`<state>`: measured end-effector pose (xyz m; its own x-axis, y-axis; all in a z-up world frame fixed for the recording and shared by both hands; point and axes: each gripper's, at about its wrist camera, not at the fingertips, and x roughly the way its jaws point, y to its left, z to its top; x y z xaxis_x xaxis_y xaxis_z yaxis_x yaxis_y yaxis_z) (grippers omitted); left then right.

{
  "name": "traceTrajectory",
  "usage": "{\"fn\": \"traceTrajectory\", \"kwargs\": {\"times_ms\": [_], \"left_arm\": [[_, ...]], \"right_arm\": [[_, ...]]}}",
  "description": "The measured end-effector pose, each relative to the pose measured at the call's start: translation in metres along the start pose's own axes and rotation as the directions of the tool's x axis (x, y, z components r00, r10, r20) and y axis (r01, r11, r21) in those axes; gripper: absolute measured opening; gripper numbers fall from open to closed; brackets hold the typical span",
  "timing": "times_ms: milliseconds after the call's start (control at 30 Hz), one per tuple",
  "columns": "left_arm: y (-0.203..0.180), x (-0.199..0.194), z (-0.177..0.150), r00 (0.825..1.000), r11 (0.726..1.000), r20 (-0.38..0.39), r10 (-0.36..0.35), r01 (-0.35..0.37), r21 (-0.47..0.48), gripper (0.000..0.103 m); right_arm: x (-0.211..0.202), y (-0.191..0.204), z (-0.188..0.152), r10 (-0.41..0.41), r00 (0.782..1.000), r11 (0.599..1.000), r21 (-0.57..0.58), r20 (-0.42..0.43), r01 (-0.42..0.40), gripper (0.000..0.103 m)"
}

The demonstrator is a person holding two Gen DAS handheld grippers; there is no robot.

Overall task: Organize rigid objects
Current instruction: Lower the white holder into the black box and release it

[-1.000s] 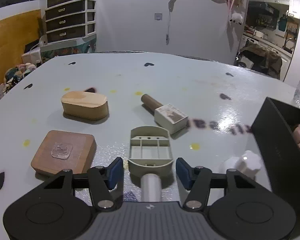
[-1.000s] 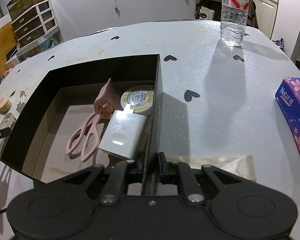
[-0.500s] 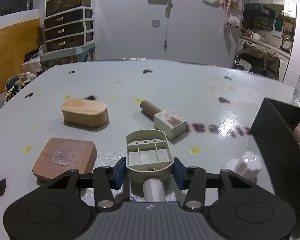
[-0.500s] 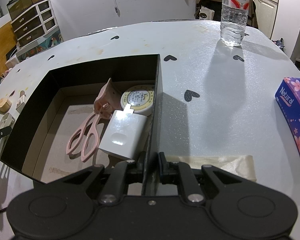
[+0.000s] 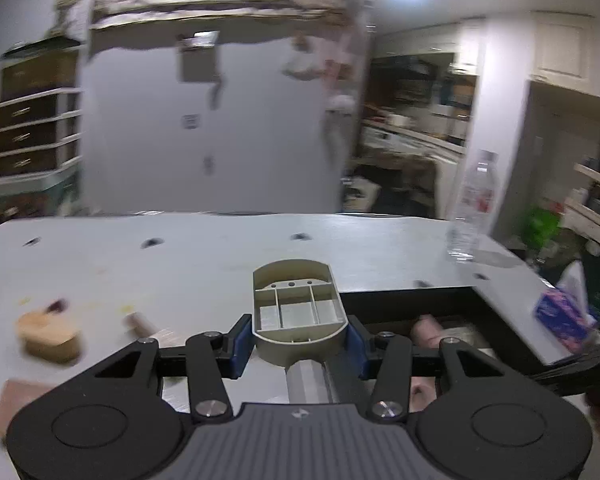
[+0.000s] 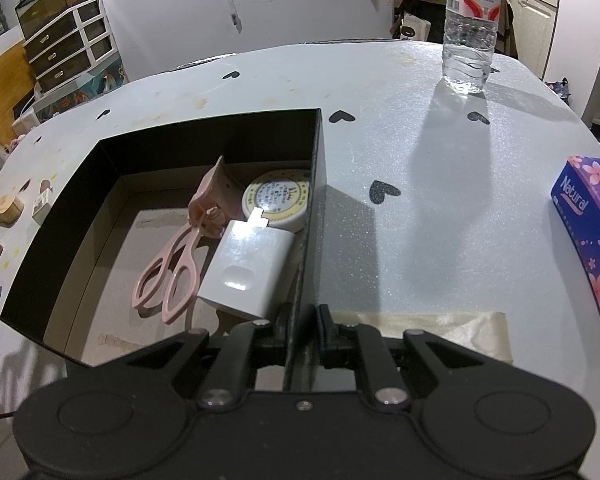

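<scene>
In the left wrist view the left gripper [image 5: 299, 346] sits at the bottom centre of the frame. Its blue pads [image 5: 238, 346] press on both sides of a beige plastic holder [image 5: 298, 312], so the tongs are closed on this holder at a medium width. The holder has three small compartments and a grey handle [image 5: 306, 380] that runs back toward the camera. It is lifted off the white table [image 5: 204, 264], and in the picture it stands in front of the left edge of the black box [image 5: 412, 296]. This view is blurred. At lower left a wooden block [image 5: 50, 338] and a flat brown piece [image 5: 14, 402] lie on the table. A water bottle [image 5: 472, 208] stands at the right, and a blue tissue pack [image 5: 562, 316] is further right.

In the right wrist view the right gripper [image 6: 302, 320] is at the bottom centre. Its tongs are narrow and pinch the thin right wall of the black box [image 6: 314, 216]. Inside the box, in its right part, lie pink scissors [image 6: 180, 264], a white charger [image 6: 248, 268] and a round tin [image 6: 278, 200], all close together. A water bottle [image 6: 470, 28] stands at upper right, and the tissue pack [image 6: 590, 232] lies at the right edge.
</scene>
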<state>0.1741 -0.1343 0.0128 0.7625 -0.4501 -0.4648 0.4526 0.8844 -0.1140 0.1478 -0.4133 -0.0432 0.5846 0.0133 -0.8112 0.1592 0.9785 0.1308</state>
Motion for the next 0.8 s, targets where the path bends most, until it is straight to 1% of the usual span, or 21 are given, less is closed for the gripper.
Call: {"fn": "traceTrajectory", "kwargs": {"times_ms": [67,133,233,300,400,567,700,800], "left_arm": [[-0.016,0.008,0.005,0.999,0.999,0.008,-0.045,0.045,0.025,0.049],[-0.033,0.017,0.008,0.995,0.993,0.006,-0.097,0.096,0.071,0.049],[-0.056,0.036,0.009,0.985,0.975,-0.035,-0.167,0.17,0.144,0.049],[-0.065,0.051,0.007,0.979,0.962,-0.076,-0.19,0.201,0.187,0.049],[-0.072,0.075,0.001,0.97,0.941,-0.151,-0.189,0.223,0.254,0.049],[-0.071,0.103,-0.004,0.946,0.903,-0.256,-0.198,0.278,0.327,0.049],[-0.069,0.12,-0.007,0.939,0.888,-0.305,-0.16,0.272,0.371,0.049],[-0.071,0.127,-0.008,0.935,0.873,-0.32,-0.153,0.279,0.4,0.049]], "right_arm": [[0.0,0.0,0.0,-0.001,1.0,1.0,-0.002,0.0,0.001,0.014],[0.0,0.001,0.0,-0.001,1.0,1.0,-0.002,0.0,0.001,0.014],[0.0,0.001,0.0,-0.001,1.0,1.0,-0.001,0.0,0.001,0.014],[0.0,0.001,0.0,-0.001,1.0,1.0,-0.001,0.0,0.001,0.014],[0.0,0.001,0.0,-0.001,1.0,1.0,-0.001,0.0,0.001,0.013],[0.0,0.001,0.0,-0.001,1.0,1.0,0.0,0.001,0.001,0.014],[0.0,0.001,0.0,-0.001,1.0,1.0,0.0,0.0,0.001,0.013],[0.0,0.001,0.0,-0.001,1.0,1.0,0.001,0.001,0.001,0.013]]}}
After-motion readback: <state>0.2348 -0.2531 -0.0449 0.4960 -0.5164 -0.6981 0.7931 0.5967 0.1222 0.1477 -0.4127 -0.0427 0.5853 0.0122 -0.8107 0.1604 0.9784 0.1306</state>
